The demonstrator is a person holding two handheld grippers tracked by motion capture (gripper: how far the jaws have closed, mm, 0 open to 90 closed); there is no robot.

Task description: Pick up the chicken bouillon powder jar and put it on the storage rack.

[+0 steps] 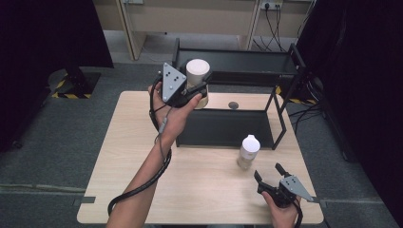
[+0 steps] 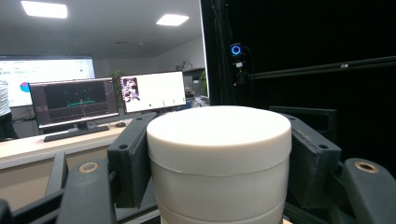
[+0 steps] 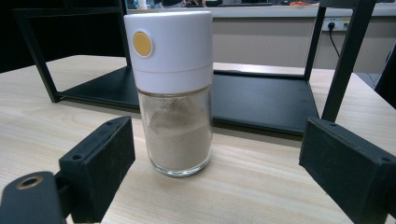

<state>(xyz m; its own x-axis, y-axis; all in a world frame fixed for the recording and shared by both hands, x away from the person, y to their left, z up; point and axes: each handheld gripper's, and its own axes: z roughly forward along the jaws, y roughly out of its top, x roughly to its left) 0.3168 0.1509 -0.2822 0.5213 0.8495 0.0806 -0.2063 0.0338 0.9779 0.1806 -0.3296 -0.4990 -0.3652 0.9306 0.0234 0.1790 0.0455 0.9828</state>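
Note:
A cream round jar with a flat white lid is held in the air over the left end of the black two-level rack; my left gripper is shut on it, its pads pressing both sides of the jar. A glass shaker with a white cap and pale powder stands upright on the table in front of the rack. My right gripper sits open just in front of the shaker, its jaws spread wide either side and apart from it.
The wooden table has bare room on its left half. A small dark round object lies on the table behind the rack's lower shelf. The left gripper's cable loops down along the forearm.

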